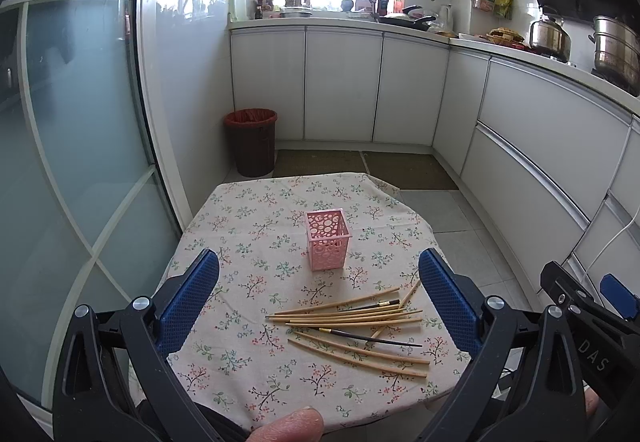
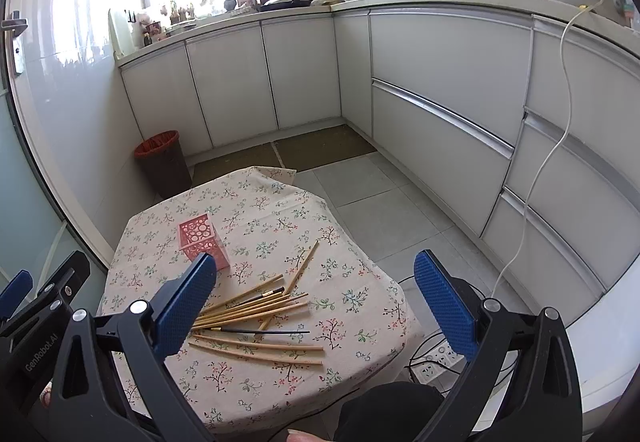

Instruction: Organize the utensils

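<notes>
Here the left gripper (image 1: 319, 296) hangs over the near edge of the table (image 1: 224, 226), jaws spread wide and holding nothing. The chopsticks (image 1: 352, 316) lie loose on the cloth between its fingers, nearer the right one, with two dark brushes (image 1: 370, 338) among them. Just beyond the pile stands the pink holder (image 1: 328, 240), upright. The right gripper (image 2: 316, 300) is likewise wide open and bare, the chopsticks (image 2: 256, 308) by its left finger (image 2: 186, 304), the holder (image 2: 202, 238) just past that fingertip. A bin (image 1: 251, 142) stands on the floor beyond the table.
</notes>
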Available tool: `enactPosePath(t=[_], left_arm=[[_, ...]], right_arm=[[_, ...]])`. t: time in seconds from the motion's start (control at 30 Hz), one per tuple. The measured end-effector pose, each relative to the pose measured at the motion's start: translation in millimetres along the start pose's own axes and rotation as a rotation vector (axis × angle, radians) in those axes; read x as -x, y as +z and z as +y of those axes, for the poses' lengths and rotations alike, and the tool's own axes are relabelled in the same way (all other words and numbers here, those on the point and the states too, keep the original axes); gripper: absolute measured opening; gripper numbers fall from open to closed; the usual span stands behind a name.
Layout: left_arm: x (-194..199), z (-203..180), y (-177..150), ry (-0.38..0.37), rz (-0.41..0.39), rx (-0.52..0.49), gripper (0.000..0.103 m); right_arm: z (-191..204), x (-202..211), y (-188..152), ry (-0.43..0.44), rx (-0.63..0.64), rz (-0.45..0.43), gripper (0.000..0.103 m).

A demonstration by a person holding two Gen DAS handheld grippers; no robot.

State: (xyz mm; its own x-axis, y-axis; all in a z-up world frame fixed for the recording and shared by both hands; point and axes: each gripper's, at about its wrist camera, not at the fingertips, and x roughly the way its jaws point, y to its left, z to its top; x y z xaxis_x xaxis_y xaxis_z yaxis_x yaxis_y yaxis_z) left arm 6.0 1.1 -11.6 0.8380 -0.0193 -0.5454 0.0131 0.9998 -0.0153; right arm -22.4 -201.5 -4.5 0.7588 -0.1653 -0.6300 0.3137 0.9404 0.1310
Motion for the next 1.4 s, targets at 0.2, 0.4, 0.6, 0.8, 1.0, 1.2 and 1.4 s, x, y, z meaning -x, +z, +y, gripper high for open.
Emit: enactPosePath(t=[0.2,0.4,0.6,0.8,1.0,1.2,1.4], left_arm=[[0.0,0.5,0.2,0.001,-0.001,0.001,0.096],[-0.2,1.3,0.8,0.0,0.0,0.0,0.096],[-0.3,1.7,0.9,-0.001,0.001,0.001,0.096],[-0.8,3.2,-0.7,-0.001,0.001,0.002,0.096],[-0.9,3.5,-1.3,0.0,0.002,0.003,0.096],[-0.7,3.4,-3.9,0.002,0.006,0.004,0.096],[-11.1,-1.1,-5.0,-0.005,0.056,-0.002,0.096]], right_arm=[[1.3,0.4,-0.9,0.002,0.001,0.001,0.096],[1.9,-0.1,-1.6,0.002,0.0,0.001,0.096],[1.9,-0.1,-1.9,0.003,0.0,0.002,0.096],[2.7,0.0,-2.3,0.004,-0.001,0.002,0.096],[4.1,0.1,-3.5,0.004,0.0,0.001,0.096],[5.2,0.2,-4.3,0.003,0.0,0.002,0.096],[-7.4,-7.3,-7.3,0.038,-0.054,0.048,0.096]])
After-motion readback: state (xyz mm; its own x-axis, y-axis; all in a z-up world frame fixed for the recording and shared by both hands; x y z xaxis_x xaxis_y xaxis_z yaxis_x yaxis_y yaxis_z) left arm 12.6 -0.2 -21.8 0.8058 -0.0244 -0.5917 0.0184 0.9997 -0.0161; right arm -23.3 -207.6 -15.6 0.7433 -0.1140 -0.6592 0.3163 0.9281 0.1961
